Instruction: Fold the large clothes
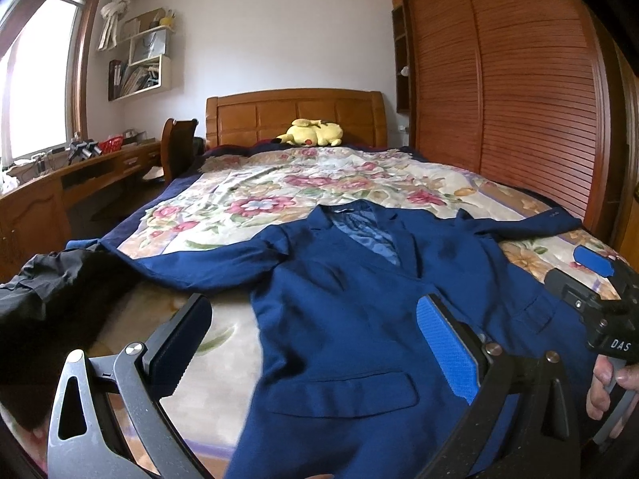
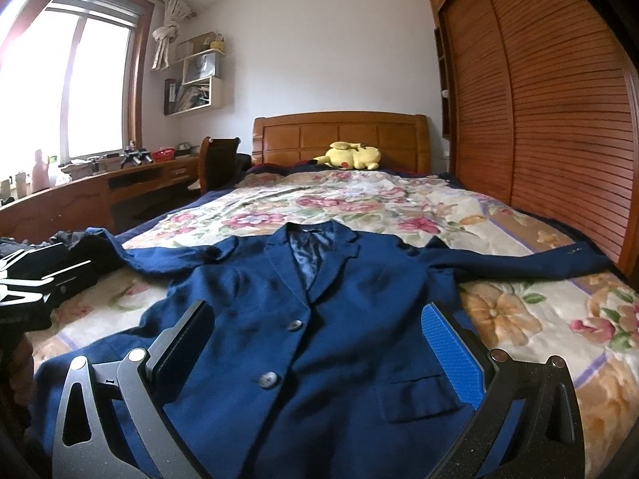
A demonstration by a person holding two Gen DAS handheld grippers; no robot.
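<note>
The jacket [image 2: 319, 343] is deep navy blue, with a paler blue, shiny lining at the collar and two dark grey buttons [image 2: 294, 325]. Under it the bedspread [image 2: 519, 319] is cream with pink, red and orange flowers and green leaves — a dark blue border runs along its edge. At 12 o'clock lies a yellow plush toy [image 2: 353, 155] with a red cheek spot. The headboard [image 2: 339, 135] is honey-brown wood; the slatted wardrobe doors [image 2: 559, 119] at 2 o'clock are reddish brown. Each gripper shows one bright blue pad [image 1: 447, 347] — the other looks black.

Jacket [image 2: 319, 319] flat on bed [image 2: 519, 279]
</note>
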